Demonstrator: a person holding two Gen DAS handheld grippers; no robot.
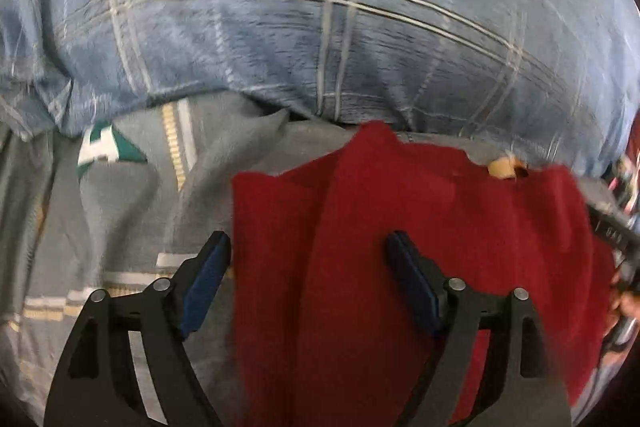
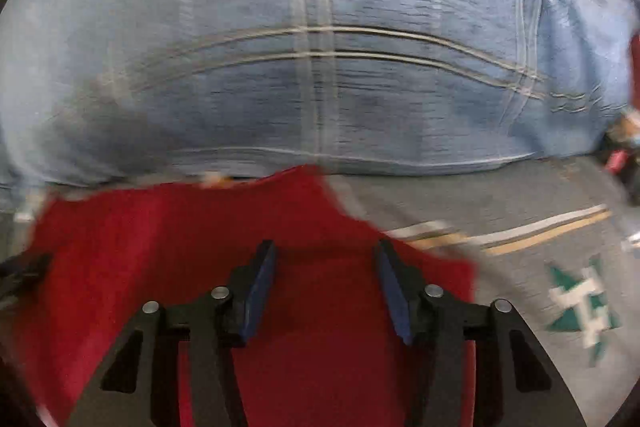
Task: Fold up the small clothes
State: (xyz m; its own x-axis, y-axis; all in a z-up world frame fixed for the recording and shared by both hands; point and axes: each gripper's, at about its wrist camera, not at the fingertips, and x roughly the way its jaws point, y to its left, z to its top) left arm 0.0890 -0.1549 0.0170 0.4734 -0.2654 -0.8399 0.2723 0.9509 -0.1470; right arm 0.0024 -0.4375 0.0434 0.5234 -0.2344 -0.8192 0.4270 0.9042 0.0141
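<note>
A small red garment (image 1: 400,227) lies on the grey bed sheet (image 1: 120,227), with a fold running down its middle. My left gripper (image 1: 310,239) is open above the garment's left edge, holding nothing. In the right wrist view the same red garment (image 2: 200,235) spreads under my right gripper (image 2: 326,247), which is open and empty over the cloth's right part. The right gripper also shows at the right edge of the left wrist view (image 1: 612,235). A small tan tag (image 1: 502,167) sits at the garment's far edge.
A large blue plaid pillow or duvet (image 1: 320,27) rises just behind the garment and also fills the top of the right wrist view (image 2: 320,67). The grey sheet (image 2: 540,227) has white and yellow stripes and a green-white emblem (image 2: 580,311). Both views are motion-blurred.
</note>
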